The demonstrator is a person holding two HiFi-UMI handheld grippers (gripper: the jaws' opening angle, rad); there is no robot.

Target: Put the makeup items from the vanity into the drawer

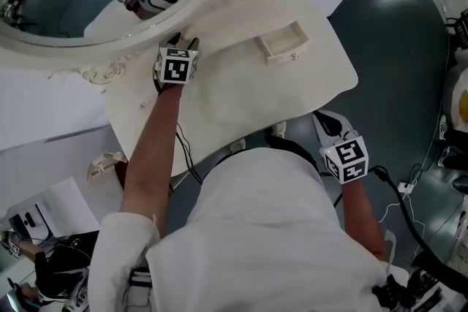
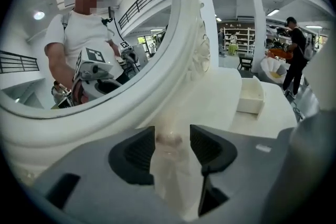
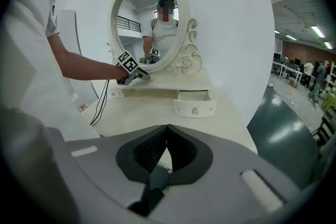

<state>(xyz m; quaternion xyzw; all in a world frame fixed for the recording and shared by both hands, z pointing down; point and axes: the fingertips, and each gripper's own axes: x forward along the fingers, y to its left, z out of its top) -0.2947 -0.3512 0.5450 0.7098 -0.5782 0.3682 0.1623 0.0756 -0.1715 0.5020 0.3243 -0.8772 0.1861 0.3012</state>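
Observation:
A pale, translucent makeup item (image 2: 169, 162) with a pinkish top stands on the cream vanity top (image 1: 241, 102) at the foot of the oval mirror (image 1: 88, 4). My left gripper (image 2: 172, 136) has its jaws wide open on either side of the item, and I cannot see the pads pressing on it. From the head view the left gripper (image 1: 184, 42) points at the mirror base and hides the item. A small drawer (image 1: 281, 44) stands pulled open further right on the vanity's raised shelf. The right gripper (image 3: 165, 152) is shut on nothing, held off the vanity's front right corner (image 1: 327, 124).
The ornate mirror frame (image 2: 191, 44) rises close ahead of the left gripper. A black cable (image 1: 186, 150) trails off the vanity's front edge. Equipment and cables (image 1: 431, 172) lie on the dark floor at the right. A person (image 2: 294, 52) stands in the background.

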